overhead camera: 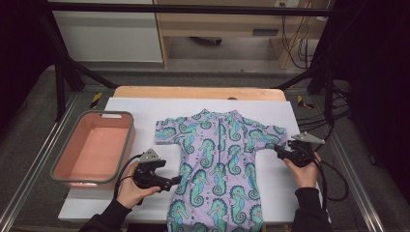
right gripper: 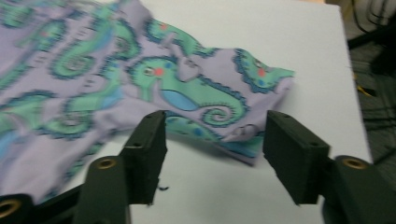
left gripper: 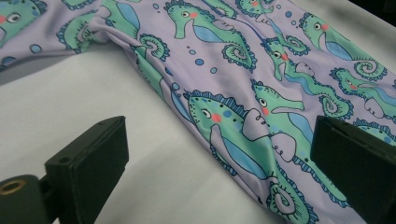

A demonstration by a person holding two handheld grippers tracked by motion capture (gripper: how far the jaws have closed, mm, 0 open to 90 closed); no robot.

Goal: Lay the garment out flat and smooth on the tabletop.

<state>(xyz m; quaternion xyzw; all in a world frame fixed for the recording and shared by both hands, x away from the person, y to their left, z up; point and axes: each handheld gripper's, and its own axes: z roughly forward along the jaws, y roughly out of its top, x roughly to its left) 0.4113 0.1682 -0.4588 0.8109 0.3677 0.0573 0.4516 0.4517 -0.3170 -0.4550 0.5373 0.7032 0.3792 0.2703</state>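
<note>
In the high view, a seahorse-print swimsuit lay flat on the white sheet, with a pink basin at nine o'clock. The left gripper hovered at its side seam, the right gripper at its sleeve.

In the left gripper view, the jaws stood spread over the swimsuit's edge, gripping nothing.

In the right gripper view, the jaws stood apart, the sleeve at twelve o'clock, unpinched.

White sheet covers table centre frame; bare wooden table edge shows along far side; grey carpeted floor left and right; black metal frame with diagonal struts upper left and upper right, crossbar along top; light wooden cabinet upper centre; white panel upper left; black cables hang upper right; surroundings dim, table brightly lit.
</note>
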